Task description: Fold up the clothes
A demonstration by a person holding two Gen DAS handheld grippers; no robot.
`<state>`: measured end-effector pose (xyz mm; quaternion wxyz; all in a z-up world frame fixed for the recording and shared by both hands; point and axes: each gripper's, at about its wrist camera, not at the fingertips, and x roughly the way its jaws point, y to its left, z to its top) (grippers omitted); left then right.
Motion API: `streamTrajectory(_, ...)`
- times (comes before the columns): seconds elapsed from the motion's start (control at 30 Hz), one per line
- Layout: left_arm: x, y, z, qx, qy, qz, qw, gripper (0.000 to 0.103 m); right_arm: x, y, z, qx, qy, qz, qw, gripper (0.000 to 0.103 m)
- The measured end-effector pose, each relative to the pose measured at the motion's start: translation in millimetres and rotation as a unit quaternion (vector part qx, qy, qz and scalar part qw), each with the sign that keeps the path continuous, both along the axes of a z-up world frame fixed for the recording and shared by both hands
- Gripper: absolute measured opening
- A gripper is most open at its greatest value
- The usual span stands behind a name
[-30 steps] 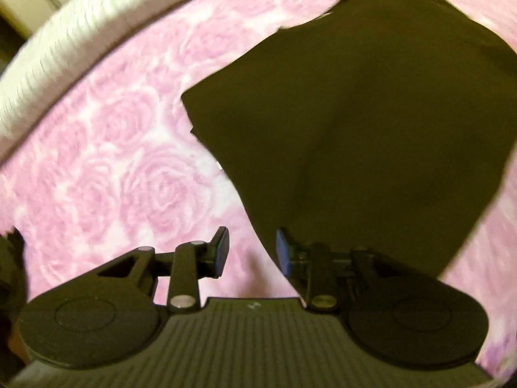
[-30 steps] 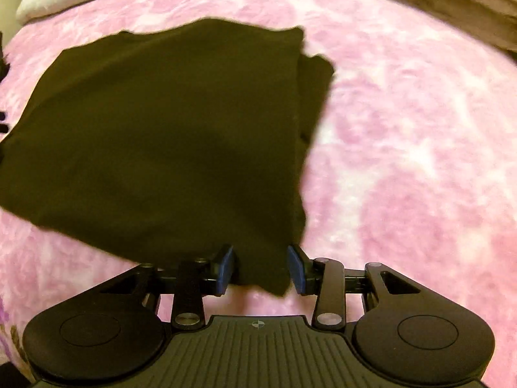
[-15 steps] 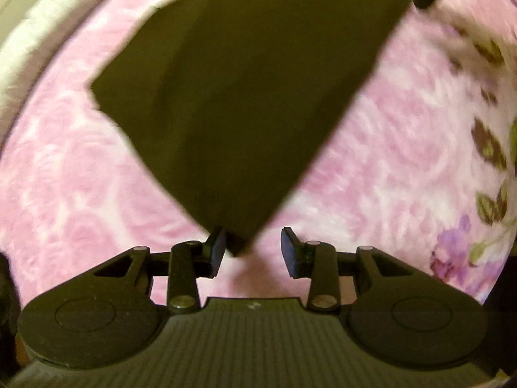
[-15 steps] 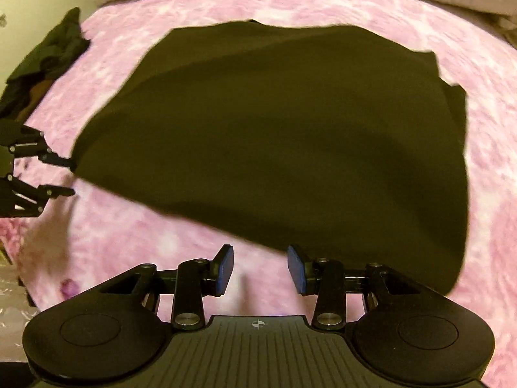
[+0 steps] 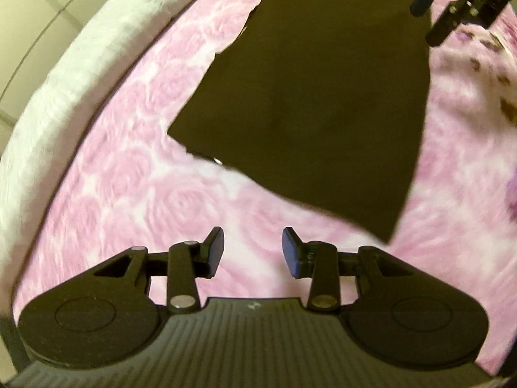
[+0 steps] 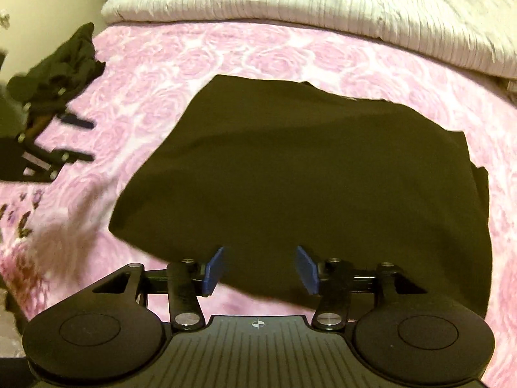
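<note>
Both grippers had let go and pulled back from the dark garment, which lay flat, folded, on the pink bed. Left gripper hung empty, partly open, beside its corner; right gripper was opening over its near edge, gripping nothing.

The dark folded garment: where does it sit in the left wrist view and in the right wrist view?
Left wrist: dark folded garment at upper centre-right, beyond the fingers.
Right wrist: garment fills the centre, just past the fingertips.
Shared landmark: white ribbed quilt along the pink bedspread's far edge.
</note>
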<state>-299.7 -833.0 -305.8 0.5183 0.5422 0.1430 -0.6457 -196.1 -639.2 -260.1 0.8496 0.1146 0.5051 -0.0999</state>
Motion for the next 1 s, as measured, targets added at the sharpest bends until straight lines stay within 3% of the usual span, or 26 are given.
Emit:
streamTrajectory(0.1, 22, -7, -15, -0.014, -0.014, -0.075, 0.997, 0.036, 16, 42, -9, -0.023, 0.011, -0.029, 0.999, 0.056)
streamTrajectory(0.2, 38, -12, -19, -0.04, -0.019, -0.139, 0.9893, 0.044, 38, 86, -23, -0.034, 0.037, -0.043, 0.998, 0.057)
streamTrajectory(0.4, 54, -30, -38, -0.057, -0.026, -0.212, 0.9752, 0.05, 95, 169, -49, -0.105, 0.047, 0.053, 0.992, 0.059)
streamTrajectory(0.47, 54, -33, -46, -0.06, -0.034, -0.238, 0.9688, 0.052, 108, 185, -70, -0.133, 0.073, 0.085, 0.985, 0.059)
streamTrajectory(0.57, 55, -37, -59, -0.066, -0.05, -0.274, 0.9582, 0.057, 109, 204, -102, -0.195, 0.12, 0.142, 0.963, 0.059)
streamTrajectory(0.67, 57, -40, -71, -0.077, -0.069, -0.306, 0.9465, 0.063, 106, 215, -117, -0.256, 0.118, 0.192, 0.94, 0.06)
streamTrajectory(0.73, 57, -45, -78, -0.08, -0.08, -0.323, 0.9396, 0.063, 106, 216, -121, -0.276, 0.111, 0.197, 0.934, 0.062)
streamTrajectory(0.8, 57, -51, -85, -0.084, -0.091, -0.339, 0.9327, 0.063, 109, 212, -122, -0.277, 0.108, 0.181, 0.937, 0.062)
streamTrajectory(0.93, 55, -62, -100, -0.102, -0.125, -0.385, 0.9087, 0.063, 110, 199, -122, -0.283, 0.107, 0.137, 0.943, 0.061)
streamTrajectory(1.0, 54, -67, -110, -0.117, -0.153, -0.422, 0.8858, 0.066, 108, 194, -125, -0.289, 0.109, 0.131, 0.942, 0.061)
